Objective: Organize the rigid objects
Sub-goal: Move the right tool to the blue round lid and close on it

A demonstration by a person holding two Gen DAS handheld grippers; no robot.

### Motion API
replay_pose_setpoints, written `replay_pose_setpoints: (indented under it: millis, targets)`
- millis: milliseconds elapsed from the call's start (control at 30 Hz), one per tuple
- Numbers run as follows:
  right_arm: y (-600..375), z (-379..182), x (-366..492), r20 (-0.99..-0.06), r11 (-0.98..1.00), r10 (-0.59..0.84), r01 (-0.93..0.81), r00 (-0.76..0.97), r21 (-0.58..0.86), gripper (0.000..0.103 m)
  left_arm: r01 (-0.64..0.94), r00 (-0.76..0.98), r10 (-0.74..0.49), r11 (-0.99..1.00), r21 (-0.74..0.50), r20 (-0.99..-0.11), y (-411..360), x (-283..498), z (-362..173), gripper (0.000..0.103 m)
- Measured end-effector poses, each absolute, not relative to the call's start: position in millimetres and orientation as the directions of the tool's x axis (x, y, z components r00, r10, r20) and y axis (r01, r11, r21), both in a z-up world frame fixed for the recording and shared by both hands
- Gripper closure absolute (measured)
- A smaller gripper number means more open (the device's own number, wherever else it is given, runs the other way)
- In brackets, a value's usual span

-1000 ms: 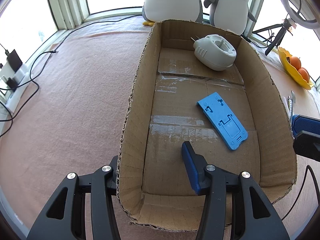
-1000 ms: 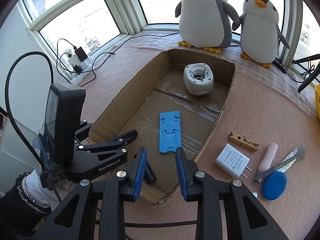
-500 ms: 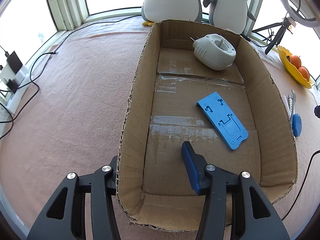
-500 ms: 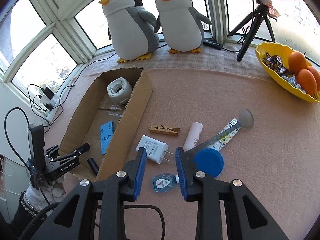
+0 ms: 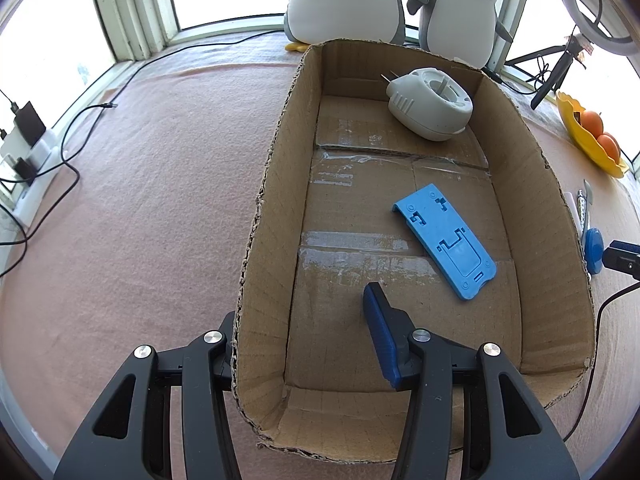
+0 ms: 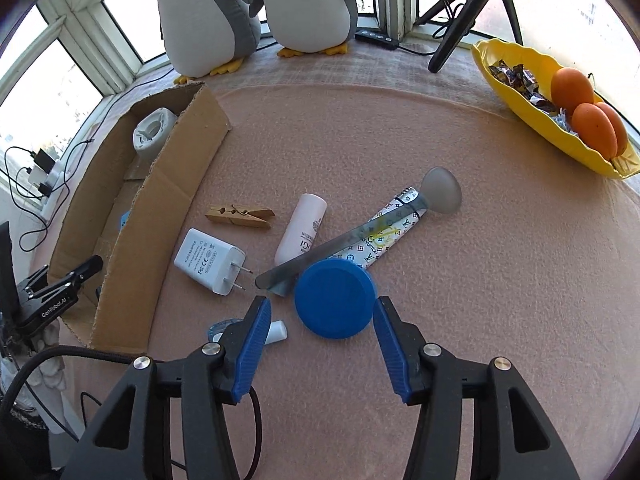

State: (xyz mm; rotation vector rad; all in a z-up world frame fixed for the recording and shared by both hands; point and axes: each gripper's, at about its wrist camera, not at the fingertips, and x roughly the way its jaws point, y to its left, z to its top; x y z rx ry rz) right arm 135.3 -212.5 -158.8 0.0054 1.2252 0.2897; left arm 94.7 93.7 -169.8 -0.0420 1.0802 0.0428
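Observation:
A cardboard box (image 5: 276, 184) holds a blue phone stand (image 5: 444, 236) and a white round plug-in device (image 5: 430, 104). My left gripper (image 5: 304, 312) straddles the box's left wall near its near corner, one finger inside, one outside; whether it pinches the wall is unclear. My right gripper (image 6: 322, 320) is open, its fingers on either side of a blue round lid (image 6: 334, 298) on the cloth. Beside the lid lie a white charger (image 6: 210, 260), a wooden clothespin (image 6: 240, 216), a pink tube (image 6: 300, 228), a patterned tube (image 6: 384, 232) and a grey spatula-like tool (image 6: 360, 232).
Two plush penguins (image 6: 256, 12) stand at the back by the windows. A yellow dish with oranges (image 6: 560, 92) sits at the far right. A tripod (image 6: 468, 12) stands behind. Cables and a power strip (image 5: 28, 160) lie at the left. The box also shows in the right wrist view (image 6: 168, 188).
My right gripper has swung from the box over to the loose items, come down close to the blue lid and opened wide. The left gripper has stayed on the box wall.

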Motion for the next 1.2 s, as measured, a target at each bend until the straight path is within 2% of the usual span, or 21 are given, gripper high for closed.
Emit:
replay_pose_setpoints:
  millis: [467,1067,1200]
  targets:
    - [-201,-176,139,-0.947,0.965,0.139,-0.255,0.289,0.064,0.052,-0.056,0.470,0.013,0.998,-0.015,-0.882,93,94,-170,0.053]
    - [-201,-182,143,-0.955,0.962,0.150,-0.261,0.257,0.080,0.053,-0.056,0.470,0.014,0.998,-0.014,-0.882,93,94,-170,0.053]
    - [-208,-184,141,-0.953,0.963,0.174,-0.244,0.249,0.112,0.057,-0.056,0.470,0.014,0.998,-0.014,-0.882,93,94,-170,0.053]
